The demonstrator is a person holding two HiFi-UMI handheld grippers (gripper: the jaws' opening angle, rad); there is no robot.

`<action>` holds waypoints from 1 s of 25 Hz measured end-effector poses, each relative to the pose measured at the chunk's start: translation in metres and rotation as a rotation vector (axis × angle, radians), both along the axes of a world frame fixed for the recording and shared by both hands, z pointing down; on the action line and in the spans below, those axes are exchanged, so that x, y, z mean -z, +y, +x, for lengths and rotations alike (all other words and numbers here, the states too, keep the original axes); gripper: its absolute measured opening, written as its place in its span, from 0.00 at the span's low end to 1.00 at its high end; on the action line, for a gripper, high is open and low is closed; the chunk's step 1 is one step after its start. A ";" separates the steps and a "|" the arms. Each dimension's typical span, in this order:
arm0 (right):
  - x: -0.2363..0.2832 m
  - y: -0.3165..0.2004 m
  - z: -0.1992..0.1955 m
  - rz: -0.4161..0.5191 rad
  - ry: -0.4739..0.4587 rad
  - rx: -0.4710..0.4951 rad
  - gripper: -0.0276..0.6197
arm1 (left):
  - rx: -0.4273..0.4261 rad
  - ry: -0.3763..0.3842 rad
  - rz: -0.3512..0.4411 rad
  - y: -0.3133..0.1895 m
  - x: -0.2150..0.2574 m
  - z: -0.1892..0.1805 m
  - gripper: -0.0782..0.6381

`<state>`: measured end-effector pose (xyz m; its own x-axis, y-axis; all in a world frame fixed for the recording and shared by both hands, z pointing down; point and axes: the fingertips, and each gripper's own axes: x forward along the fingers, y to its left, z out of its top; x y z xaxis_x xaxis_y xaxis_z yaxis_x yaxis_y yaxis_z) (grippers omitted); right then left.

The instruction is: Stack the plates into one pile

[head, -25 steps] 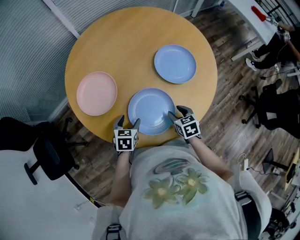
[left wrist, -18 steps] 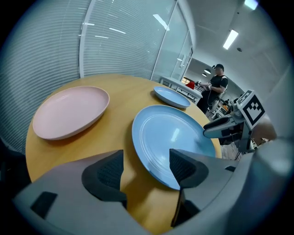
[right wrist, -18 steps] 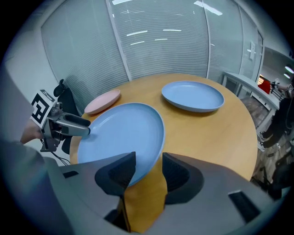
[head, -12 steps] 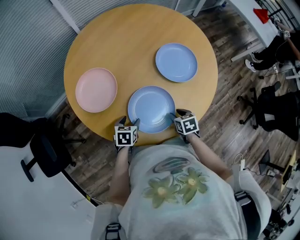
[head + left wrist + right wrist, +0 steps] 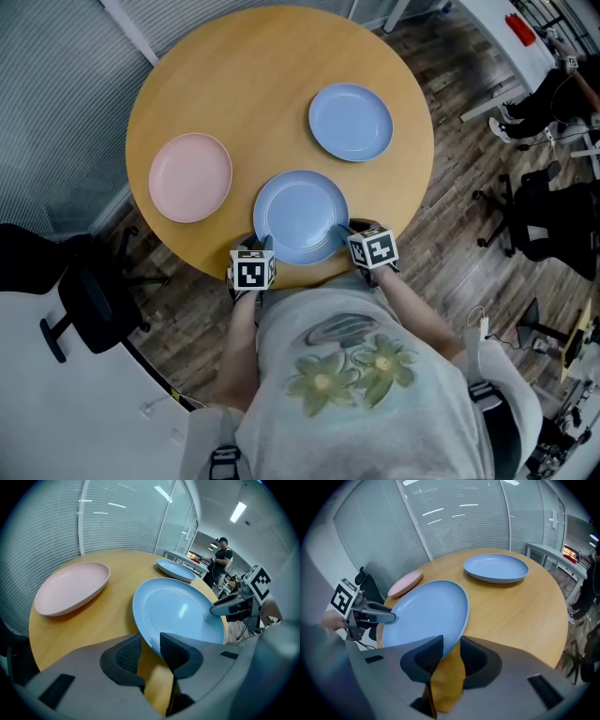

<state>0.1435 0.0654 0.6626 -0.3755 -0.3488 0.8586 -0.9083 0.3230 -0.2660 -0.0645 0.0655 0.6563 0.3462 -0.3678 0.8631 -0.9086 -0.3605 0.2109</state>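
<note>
Blue plate [image 5: 300, 216]: round, face up, at the table's [image 5: 262, 94] near edge.
Left gripper [image 5: 149, 639]: jaws just closed in, pinching its rim.
Right gripper [image 5: 451, 641]: likewise, on the opposite rim.

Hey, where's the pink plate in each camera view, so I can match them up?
Head view: pink plate, left side of the table.
Left gripper view: pink plate, upper left.
Right gripper view: pink plate, small, left of centre, far side.
Shared landmark: near blue plate, next to it in all three.
</note>
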 end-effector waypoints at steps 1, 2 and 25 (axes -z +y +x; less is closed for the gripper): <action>0.001 0.000 -0.001 0.003 -0.001 0.003 0.25 | 0.001 -0.001 0.001 0.001 0.001 -0.001 0.31; 0.003 0.001 -0.001 0.007 -0.001 0.008 0.25 | 0.005 -0.001 0.004 0.002 0.003 -0.001 0.31; 0.106 -0.041 -0.024 0.196 -0.057 0.064 0.24 | 0.130 0.031 0.203 -0.026 0.097 -0.024 0.29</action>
